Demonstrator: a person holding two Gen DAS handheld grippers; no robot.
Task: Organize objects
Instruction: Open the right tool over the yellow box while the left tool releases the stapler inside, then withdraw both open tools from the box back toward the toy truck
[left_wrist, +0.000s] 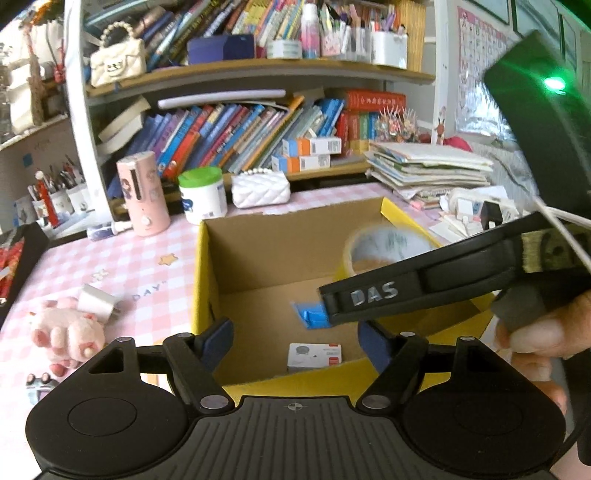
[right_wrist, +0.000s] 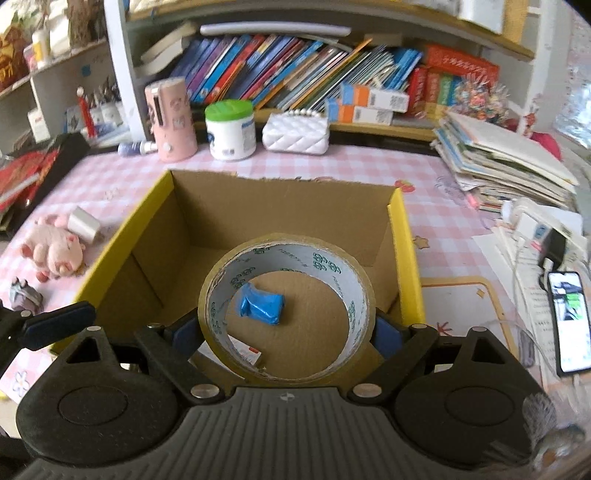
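left wrist: left claw (left_wrist: 295, 341) spread, empty, over box (left_wrist: 201, 280) holding blue packet (left_wrist: 312, 315) | right wrist: right claw (right_wrist: 286, 330) pinching tape roll (right_wrist: 286, 308) across its width, above box (right_wrist: 402, 236), likely to drop it in

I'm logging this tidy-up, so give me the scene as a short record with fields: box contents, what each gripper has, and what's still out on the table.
container: open cardboard box with yellow outside, on the pink checked tablecloth
in box: blue packet; small white carton
right gripper: jaws shut on a tape roll, held above the box
left gripper: jaws open, nothing between them, over the box's near edge
still out, left of box: pink plush pig, white charger plug
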